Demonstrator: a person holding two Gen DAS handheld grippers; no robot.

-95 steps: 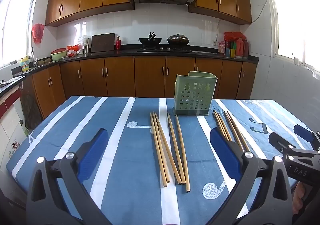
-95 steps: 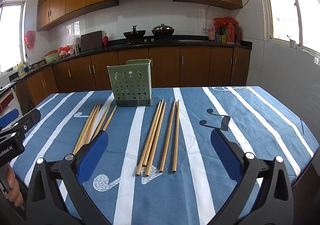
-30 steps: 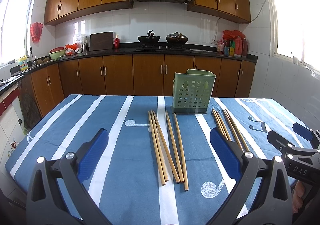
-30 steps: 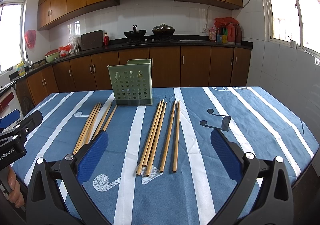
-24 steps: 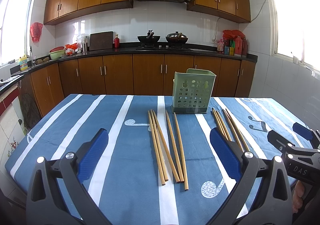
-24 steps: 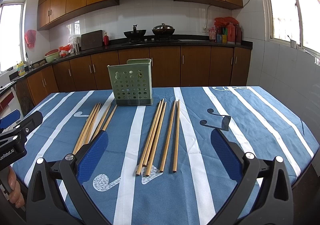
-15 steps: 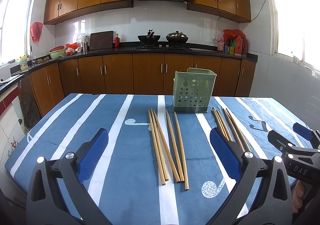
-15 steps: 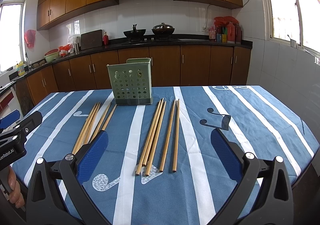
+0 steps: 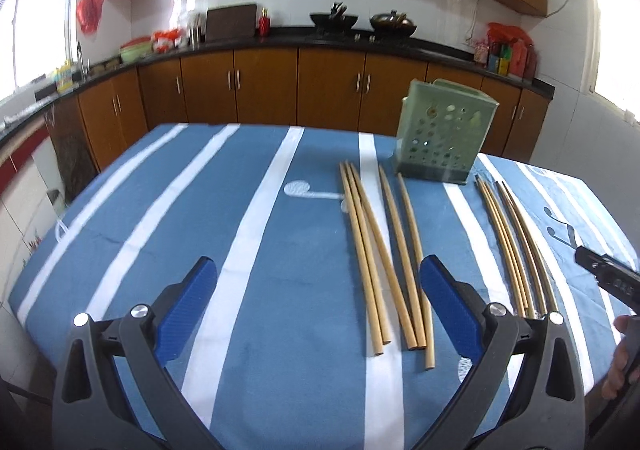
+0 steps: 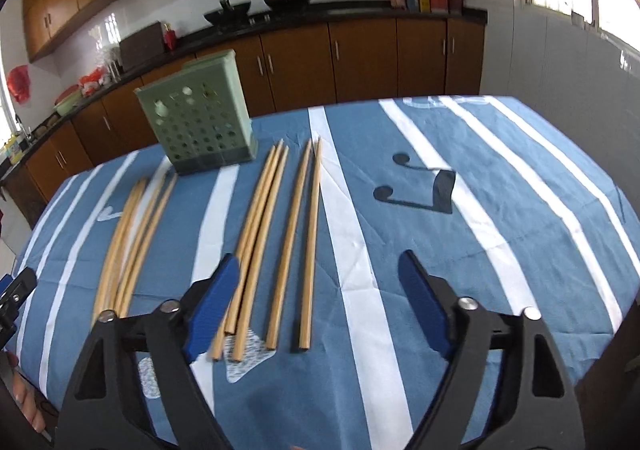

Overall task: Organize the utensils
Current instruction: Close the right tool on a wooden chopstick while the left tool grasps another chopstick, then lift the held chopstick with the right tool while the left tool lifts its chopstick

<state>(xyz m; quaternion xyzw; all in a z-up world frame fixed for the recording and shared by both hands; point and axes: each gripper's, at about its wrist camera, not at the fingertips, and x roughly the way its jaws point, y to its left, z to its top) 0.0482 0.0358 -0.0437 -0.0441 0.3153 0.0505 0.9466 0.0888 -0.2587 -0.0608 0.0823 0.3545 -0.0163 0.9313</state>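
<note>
The table (image 9: pixel 120 234), under a blue cloth with white stripes, carries everything. A pale green perforated plastic utensil holder (image 10: pixel 198 130) stands upright at its far side. Two loose bunches of long bamboo chopsticks (image 10: pixel 276 230) lie flat in front of it, one bunch to each side. The left hand-held gripper (image 9: pixel 318 290) hovers with its jaws wide apart and empty. The right hand-held gripper (image 10: pixel 318 286) is closing, chopstick ends below its gap, untouched.

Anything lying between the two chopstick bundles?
Only bare cloth between the left bundle and right bundle, seen in the right wrist view.
</note>
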